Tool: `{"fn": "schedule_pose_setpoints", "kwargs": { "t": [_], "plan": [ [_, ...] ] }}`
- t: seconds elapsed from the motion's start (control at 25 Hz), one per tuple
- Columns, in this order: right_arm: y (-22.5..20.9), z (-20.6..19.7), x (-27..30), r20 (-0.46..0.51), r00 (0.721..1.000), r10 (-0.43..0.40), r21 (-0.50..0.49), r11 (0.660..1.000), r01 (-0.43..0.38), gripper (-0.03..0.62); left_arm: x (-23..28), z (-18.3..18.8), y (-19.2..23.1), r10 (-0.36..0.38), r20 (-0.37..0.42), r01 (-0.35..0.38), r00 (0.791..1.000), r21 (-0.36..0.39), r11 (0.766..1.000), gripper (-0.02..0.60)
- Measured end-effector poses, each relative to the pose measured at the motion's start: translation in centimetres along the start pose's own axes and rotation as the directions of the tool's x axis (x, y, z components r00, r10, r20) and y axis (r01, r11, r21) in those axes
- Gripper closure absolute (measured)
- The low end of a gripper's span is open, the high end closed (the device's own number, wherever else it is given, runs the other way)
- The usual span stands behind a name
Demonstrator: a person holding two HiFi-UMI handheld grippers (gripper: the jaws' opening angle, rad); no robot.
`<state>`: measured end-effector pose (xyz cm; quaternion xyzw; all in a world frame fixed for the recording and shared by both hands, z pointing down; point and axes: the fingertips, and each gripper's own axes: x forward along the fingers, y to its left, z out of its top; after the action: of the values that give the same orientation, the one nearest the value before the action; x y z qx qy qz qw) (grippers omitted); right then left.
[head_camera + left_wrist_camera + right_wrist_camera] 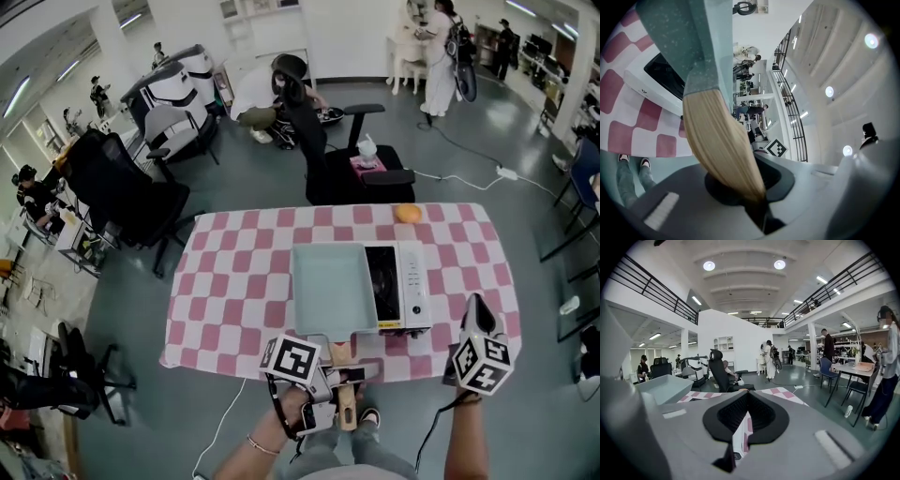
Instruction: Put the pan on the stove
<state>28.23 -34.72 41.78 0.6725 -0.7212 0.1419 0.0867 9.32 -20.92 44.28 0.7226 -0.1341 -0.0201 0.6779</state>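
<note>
A square teal pan (330,289) with a pale wooden handle (345,377) is over the checkered table (234,281). In the head view its right edge overlaps the left side of the white stove (408,286). My left gripper (343,379) is shut on the handle at the table's front edge. In the left gripper view the handle (719,145) runs from the jaws up to the pan (689,37), with the stove (656,79) beside it. My right gripper (476,309) hovers at the front right of the stove, shut on nothing (743,427).
An orange fruit (408,214) lies near the table's far edge. A black office chair (347,159) with a tissue box (367,157) stands behind the table. More chairs and people are around the room. A cable (220,427) hangs at the front left.
</note>
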Motion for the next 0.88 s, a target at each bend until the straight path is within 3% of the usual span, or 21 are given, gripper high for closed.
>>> {"fn": "schedule_pose_setpoints", "kwargs": {
  "t": [0.88],
  "plan": [
    [-4.0, -4.6, 1.1, -0.054, 0.989, -0.136, -0.009, 0.991, 0.136, 0.585, 4.1, 3.8, 3.5, -0.078, -0.127, 0.082, 0.989, 0.022, 0.996, 0.546]
  ]
}}
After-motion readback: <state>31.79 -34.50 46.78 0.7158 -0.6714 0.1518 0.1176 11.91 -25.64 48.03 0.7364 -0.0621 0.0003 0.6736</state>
